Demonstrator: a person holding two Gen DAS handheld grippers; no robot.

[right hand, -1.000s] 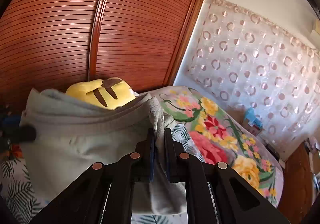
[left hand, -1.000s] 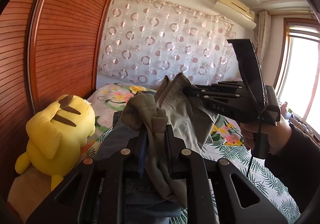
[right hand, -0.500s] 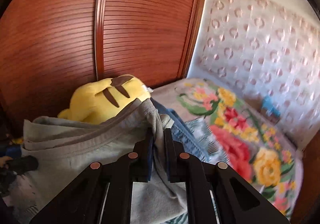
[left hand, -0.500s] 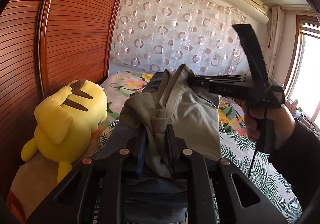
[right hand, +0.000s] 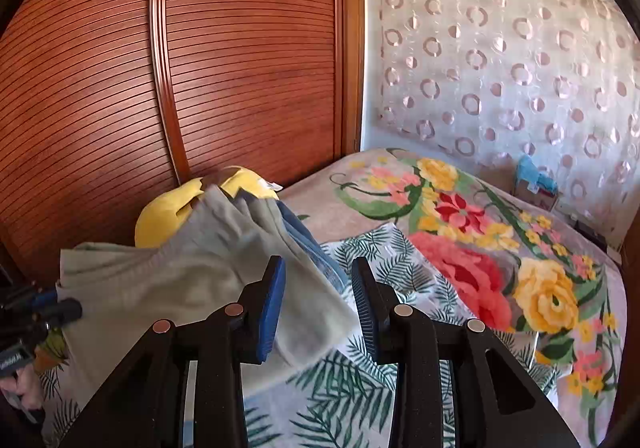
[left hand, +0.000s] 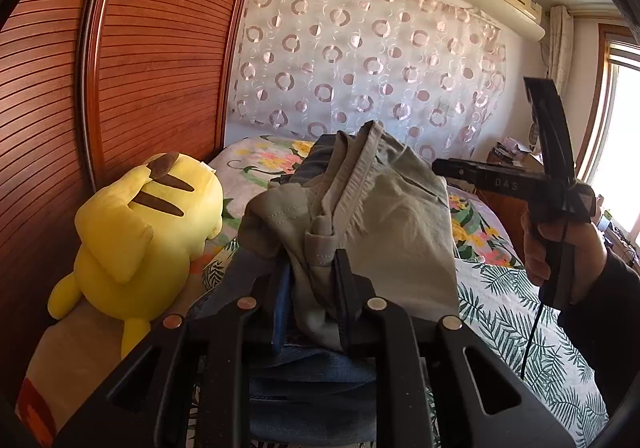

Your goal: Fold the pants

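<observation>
The grey-green pants [left hand: 384,216] are bunched and held up over the bed, with my left gripper [left hand: 312,280] shut on a thick fold of them. In the right wrist view the pants [right hand: 180,288] hang to the left, and a loose corner sags just behind the blue pads. My right gripper [right hand: 320,304] is opening and its pads press on nothing. In the left wrist view the right gripper [left hand: 440,167] is off the cloth's right edge, carried by a hand [left hand: 560,252]. The left gripper [right hand: 40,312] shows at the far left edge of the right wrist view.
Blue jeans [left hand: 312,388] lie under the held pants on the leaf-print bedspread [right hand: 360,400]. A yellow plush toy [left hand: 144,240] sits against the wooden slatted wardrobe [right hand: 240,68]. A floral blanket [right hand: 480,248] covers the far bed. A patterned curtain [left hand: 360,68] hangs behind.
My right gripper opened, let go of the pants' edge and drew away to the right. The freed cloth slumped. My left gripper kept its hold.
</observation>
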